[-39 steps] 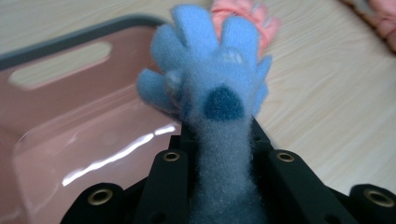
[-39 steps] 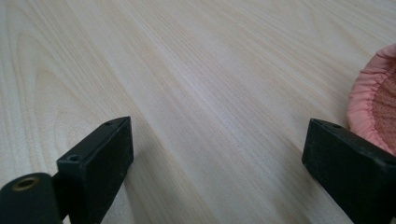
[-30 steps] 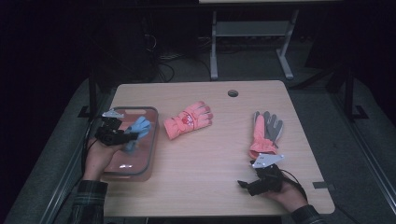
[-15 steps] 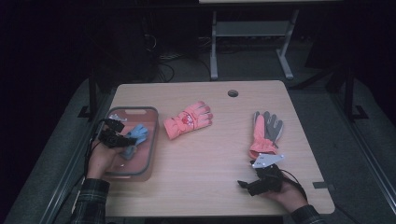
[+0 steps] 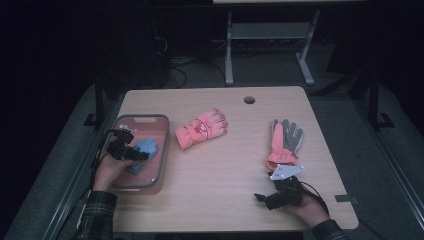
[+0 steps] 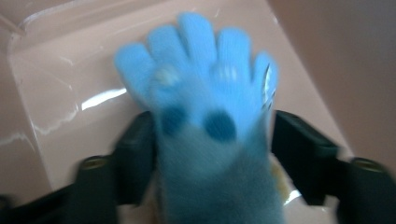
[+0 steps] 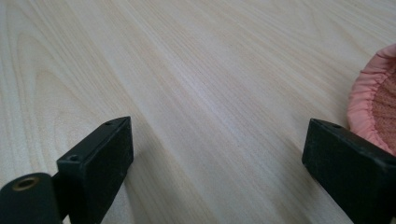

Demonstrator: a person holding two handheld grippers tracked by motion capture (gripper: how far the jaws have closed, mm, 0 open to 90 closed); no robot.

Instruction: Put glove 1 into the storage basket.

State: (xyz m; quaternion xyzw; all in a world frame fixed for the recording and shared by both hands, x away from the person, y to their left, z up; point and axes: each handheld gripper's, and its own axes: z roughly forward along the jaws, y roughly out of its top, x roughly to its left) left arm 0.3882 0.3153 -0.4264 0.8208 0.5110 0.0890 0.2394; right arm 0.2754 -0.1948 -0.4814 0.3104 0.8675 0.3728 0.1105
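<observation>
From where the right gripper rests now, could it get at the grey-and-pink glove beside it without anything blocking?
Probably yes. The right gripper rests open on the table, and the grey-and-pink glove lies just beyond it, its cuff beside one jaw, with bare wood between.

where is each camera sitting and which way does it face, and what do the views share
High view: above the person's side, looking forward and down on the table; both forearms, left gripper, right gripper.
Left gripper view: on the left gripper, looking along its jaws, which have just been opening, at the blue glove between them in the pink tray.
Right gripper view: on the right gripper, low along the table; open jaws, pink glove cuff.
Shared: the blue glove and tray also show from above.
</observation>
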